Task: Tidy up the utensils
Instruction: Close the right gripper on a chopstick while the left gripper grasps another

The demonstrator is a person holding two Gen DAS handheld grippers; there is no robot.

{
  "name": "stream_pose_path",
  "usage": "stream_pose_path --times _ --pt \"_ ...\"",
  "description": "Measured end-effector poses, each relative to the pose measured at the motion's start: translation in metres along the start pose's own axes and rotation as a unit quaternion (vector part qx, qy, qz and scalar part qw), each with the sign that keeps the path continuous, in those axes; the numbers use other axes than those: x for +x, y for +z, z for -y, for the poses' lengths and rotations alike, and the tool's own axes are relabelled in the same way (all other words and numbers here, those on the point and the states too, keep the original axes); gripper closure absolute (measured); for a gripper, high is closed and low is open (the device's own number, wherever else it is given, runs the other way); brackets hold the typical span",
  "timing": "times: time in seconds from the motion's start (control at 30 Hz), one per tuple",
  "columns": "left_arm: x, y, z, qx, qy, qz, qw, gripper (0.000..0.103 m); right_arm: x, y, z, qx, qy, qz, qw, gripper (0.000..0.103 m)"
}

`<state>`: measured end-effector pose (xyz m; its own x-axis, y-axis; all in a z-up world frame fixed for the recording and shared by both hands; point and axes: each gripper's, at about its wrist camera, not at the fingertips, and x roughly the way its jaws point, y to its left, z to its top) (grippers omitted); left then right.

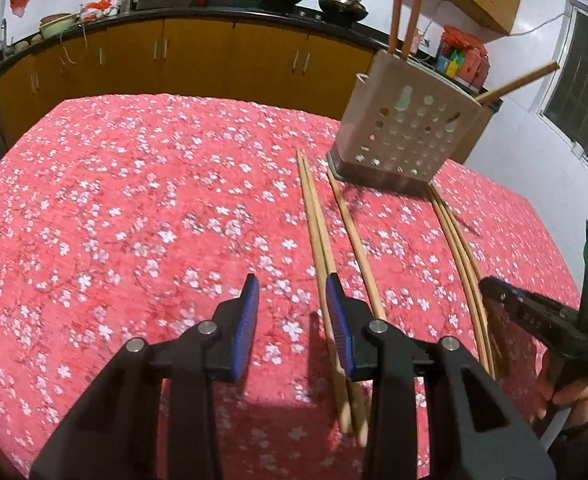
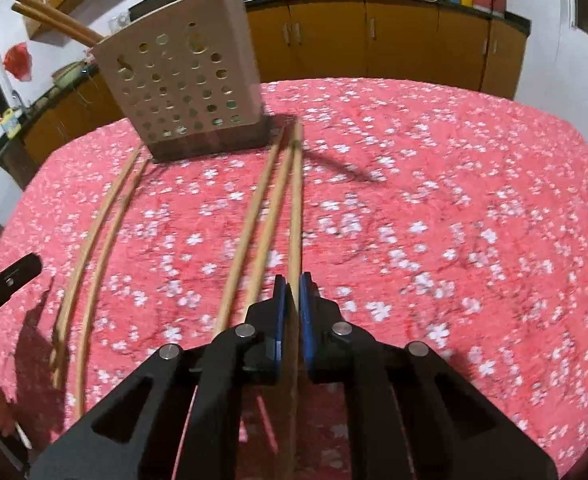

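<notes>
A perforated utensil holder (image 1: 403, 126) stands on the pink floral tablecloth with three chopsticks standing in it; it also shows in the right wrist view (image 2: 186, 88). Several wooden chopsticks lie on the cloth in front of it: a pair (image 1: 317, 232) and a single (image 1: 353, 240) on the left, more (image 1: 459, 248) on the right. My left gripper (image 1: 292, 312) is open and empty above the cloth, its right finger over the left pair. My right gripper (image 2: 292, 304) is shut on one chopstick (image 2: 295, 208). Two other chopsticks (image 2: 254, 220) lie just left of it.
The table (image 1: 134, 200) has a rounded far edge. Behind it run yellow kitchen cabinets (image 1: 198, 60) with woks and clutter on a dark counter. My right gripper's body (image 1: 541, 320) is at the right of the left wrist view. Two more chopsticks (image 2: 90, 240) lie at left.
</notes>
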<state>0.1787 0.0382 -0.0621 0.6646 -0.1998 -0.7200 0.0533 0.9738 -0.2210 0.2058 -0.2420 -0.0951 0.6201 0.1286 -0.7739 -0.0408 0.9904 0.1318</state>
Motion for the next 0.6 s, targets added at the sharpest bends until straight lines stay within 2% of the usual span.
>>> stream_pose_path --times 0.1,0.27,0.43,0.6 --pt "0.004 -0.004 0.004 0.005 -0.007 -0.008 0.9999 0.069 0.000 0.004 0.013 0.020 -0.025 0.007 0.999 0.095" --pt "0.008 -0.008 0.013 0.022 -0.017 -0.020 0.9994 0.077 -0.002 0.004 0.025 0.032 -0.024 0.010 0.999 0.095" --pt "0.018 -0.012 0.019 0.039 -0.001 -0.039 0.9985 0.084 -0.003 0.003 0.024 0.028 -0.026 0.014 0.999 0.095" --pt "0.026 -0.013 0.030 0.064 0.020 -0.041 0.9969 0.085 -0.003 0.004 0.022 0.025 -0.028 0.014 0.999 0.095"
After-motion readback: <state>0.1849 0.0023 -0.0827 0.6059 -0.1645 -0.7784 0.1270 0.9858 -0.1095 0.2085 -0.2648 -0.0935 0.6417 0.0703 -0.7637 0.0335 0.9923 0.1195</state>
